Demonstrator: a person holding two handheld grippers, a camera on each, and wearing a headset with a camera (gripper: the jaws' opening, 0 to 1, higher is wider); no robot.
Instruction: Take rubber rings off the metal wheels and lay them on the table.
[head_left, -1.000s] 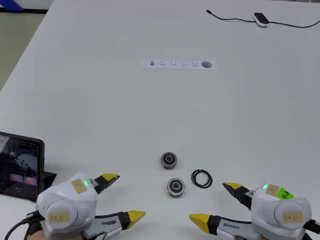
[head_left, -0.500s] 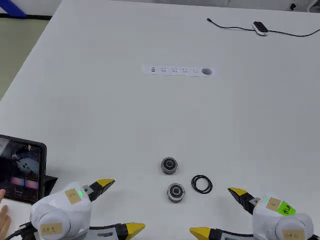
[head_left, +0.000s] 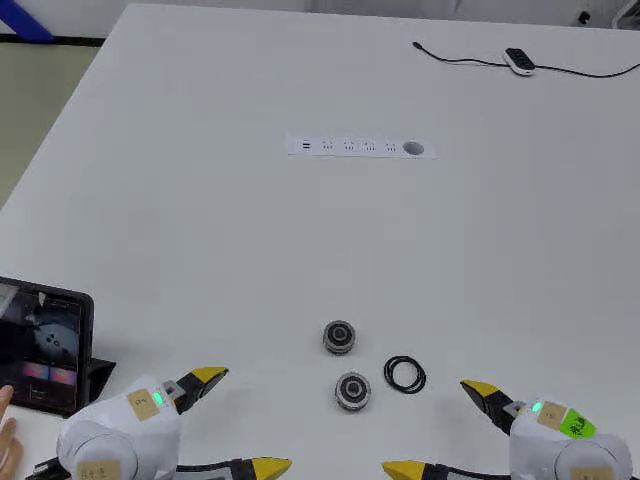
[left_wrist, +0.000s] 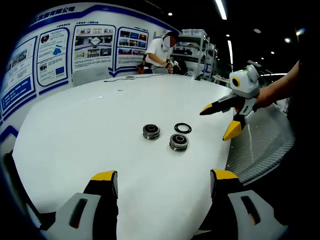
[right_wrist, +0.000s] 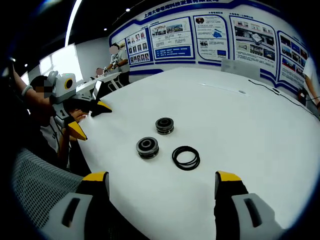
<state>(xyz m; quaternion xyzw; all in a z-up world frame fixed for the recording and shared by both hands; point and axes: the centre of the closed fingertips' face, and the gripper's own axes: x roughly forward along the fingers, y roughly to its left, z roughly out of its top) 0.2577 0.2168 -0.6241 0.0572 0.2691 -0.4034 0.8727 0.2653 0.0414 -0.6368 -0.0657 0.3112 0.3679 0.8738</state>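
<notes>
Two metal wheels lie on the white table, one farther (head_left: 339, 337) and one nearer (head_left: 352, 390), both flat on their sides. To their right, black rubber rings (head_left: 405, 375) lie stacked on the table. My left gripper (head_left: 240, 420) is open at the near edge, left of the wheels, with nothing in it. My right gripper (head_left: 442, 428) is open as well, near the rings. In the left gripper view the wheels (left_wrist: 151, 131) (left_wrist: 179, 142) and the rings (left_wrist: 182, 128) sit ahead of the jaws. In the right gripper view the rings (right_wrist: 186, 157) lie closest, with the wheels (right_wrist: 147, 147) (right_wrist: 164, 125) beyond.
A white power strip (head_left: 360, 147) lies across the middle of the table. A black cable with a small remote (head_left: 520, 62) runs along the far right. A tablet (head_left: 40, 345) stands on the near left. People stand beyond the table's far end.
Both grippers have drawn back a little toward the near edge, still open. The head view has shifted; the wheels and rings lie where they were.
</notes>
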